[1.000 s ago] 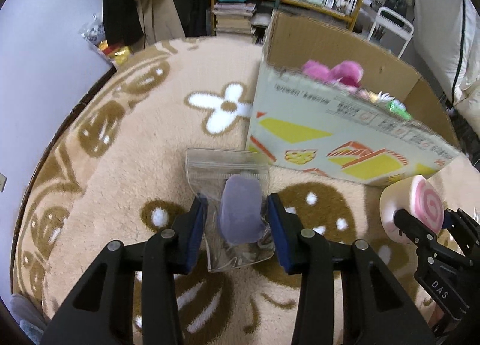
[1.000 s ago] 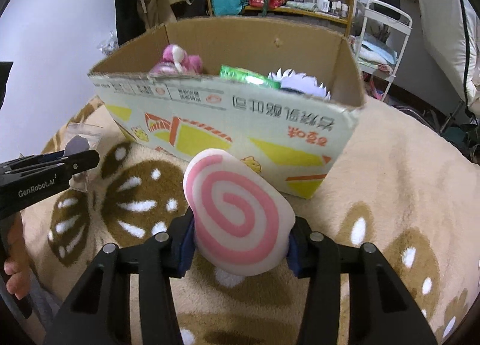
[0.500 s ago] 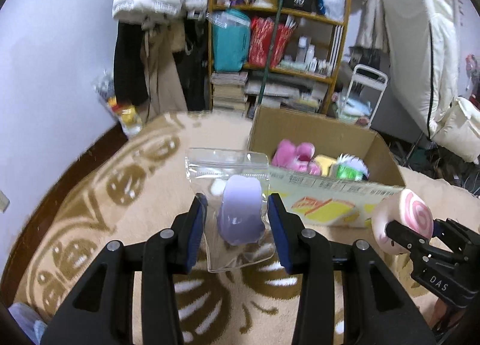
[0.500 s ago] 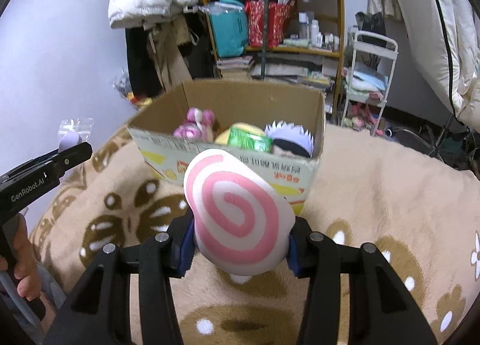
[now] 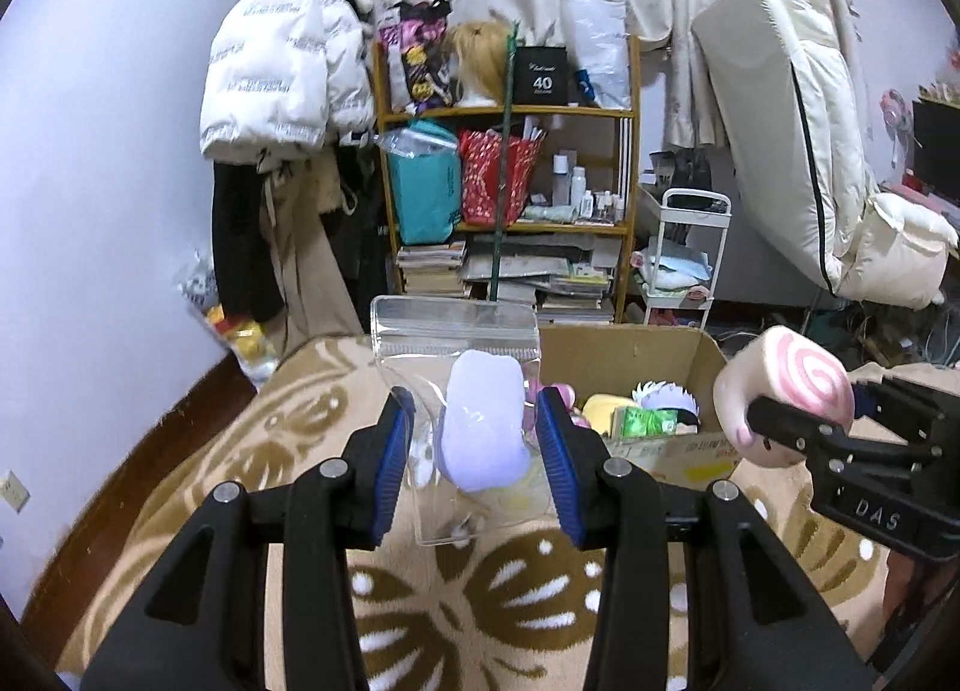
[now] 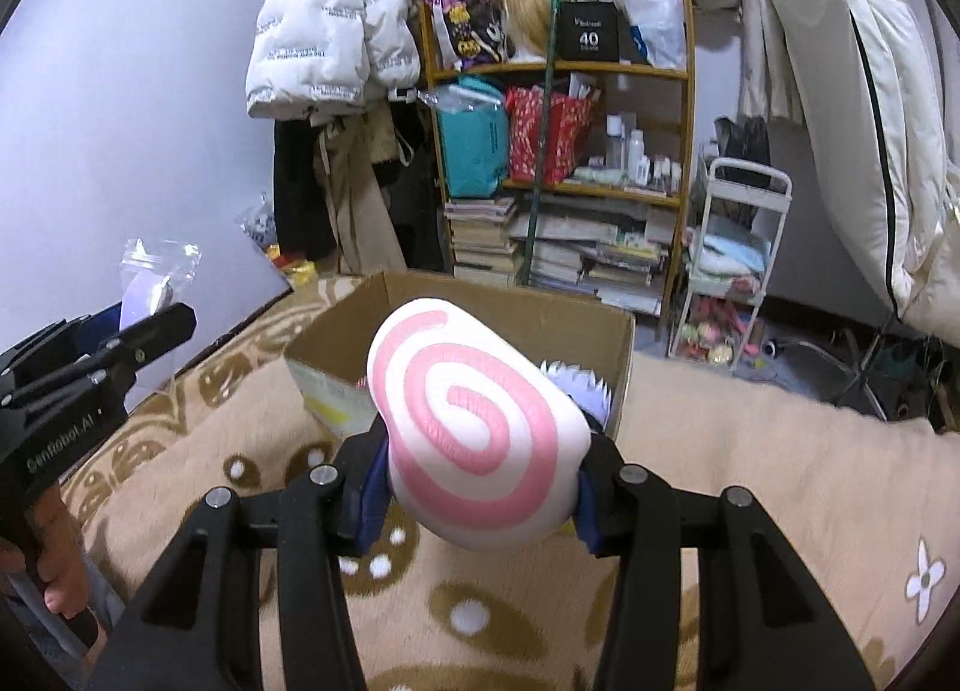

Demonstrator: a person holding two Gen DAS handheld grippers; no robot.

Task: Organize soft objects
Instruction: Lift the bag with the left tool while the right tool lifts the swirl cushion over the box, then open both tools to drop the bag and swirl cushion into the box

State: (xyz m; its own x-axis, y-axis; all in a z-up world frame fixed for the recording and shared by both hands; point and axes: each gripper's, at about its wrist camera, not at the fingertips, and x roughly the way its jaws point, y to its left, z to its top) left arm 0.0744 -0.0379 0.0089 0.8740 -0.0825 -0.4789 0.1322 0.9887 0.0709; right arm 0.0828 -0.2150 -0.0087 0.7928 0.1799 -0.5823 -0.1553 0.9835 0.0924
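Left wrist view: the left gripper pinches a clear bag with a lilac toy between its fingers, held in front of the box on the rug. Right wrist view: the right gripper squeezes a pink-swirl cushion, raised just before the box.

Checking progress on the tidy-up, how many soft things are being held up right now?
2: a bagged lavender squishy in the left gripper, and a pink swirl squishy in the right gripper.
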